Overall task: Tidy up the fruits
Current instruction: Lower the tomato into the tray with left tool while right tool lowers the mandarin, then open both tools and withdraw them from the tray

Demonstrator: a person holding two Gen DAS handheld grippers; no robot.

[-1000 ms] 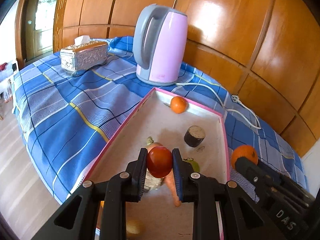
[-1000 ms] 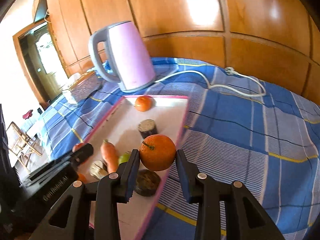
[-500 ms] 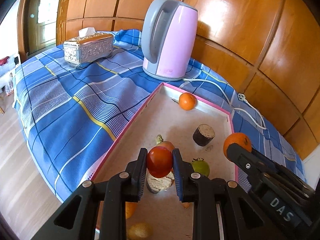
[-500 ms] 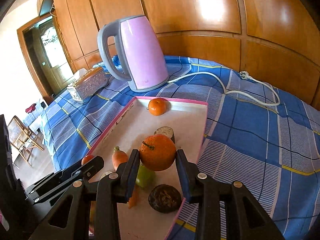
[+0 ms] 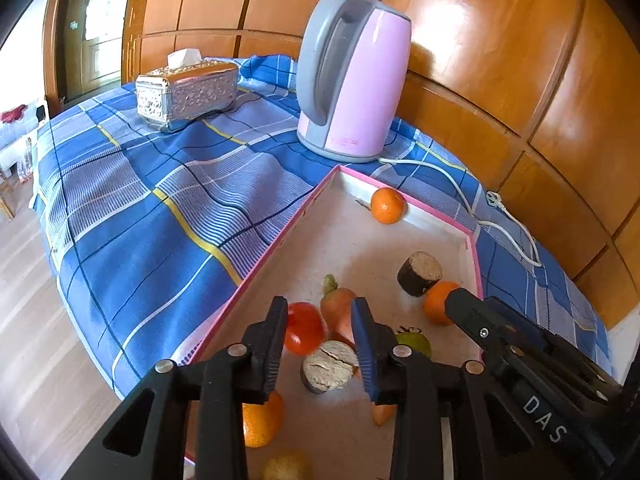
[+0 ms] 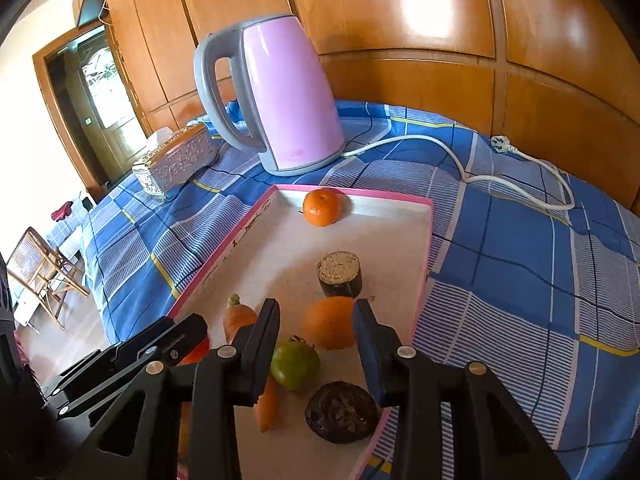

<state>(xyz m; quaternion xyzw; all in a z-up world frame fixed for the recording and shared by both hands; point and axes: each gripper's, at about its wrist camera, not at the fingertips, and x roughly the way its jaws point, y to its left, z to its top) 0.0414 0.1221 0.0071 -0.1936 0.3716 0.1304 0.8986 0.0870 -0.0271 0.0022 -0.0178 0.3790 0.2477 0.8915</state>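
Note:
A pink-rimmed tray (image 5: pixel 276 236) (image 6: pixel 424 240) lies on the blue plaid cloth. My left gripper (image 5: pixel 320 340) is open; the red tomato (image 5: pixel 304 327) rests in the tray by its left finger. My right gripper (image 6: pixel 316 344) is open; the large orange (image 6: pixel 329 322) (image 5: pixel 436 302) sits in the tray between its fingers. Also in the tray are a small orange (image 5: pixel 387 205) (image 6: pixel 321 207), a carrot (image 5: pixel 338 310) (image 6: pixel 238 318), a green fruit (image 6: pixel 295 364) (image 5: pixel 416 342), two brown cut pieces (image 5: pixel 419 274) (image 5: pixel 328 366) and a dark round fruit (image 6: pixel 342 412).
A pink kettle (image 5: pixel 352 80) (image 6: pixel 280 96) stands behind the tray, its white cord (image 6: pixel 520 184) trailing right. A silver tissue box (image 5: pixel 186 92) sits at the back left. Another orange (image 5: pixel 260 420) and a yellowish fruit (image 5: pixel 286 466) lie under my left gripper. Wood panelling backs the table.
Both grippers opened and let go: the tomato and the large orange now rest in the tray. Both grippers have come closer to the tray.

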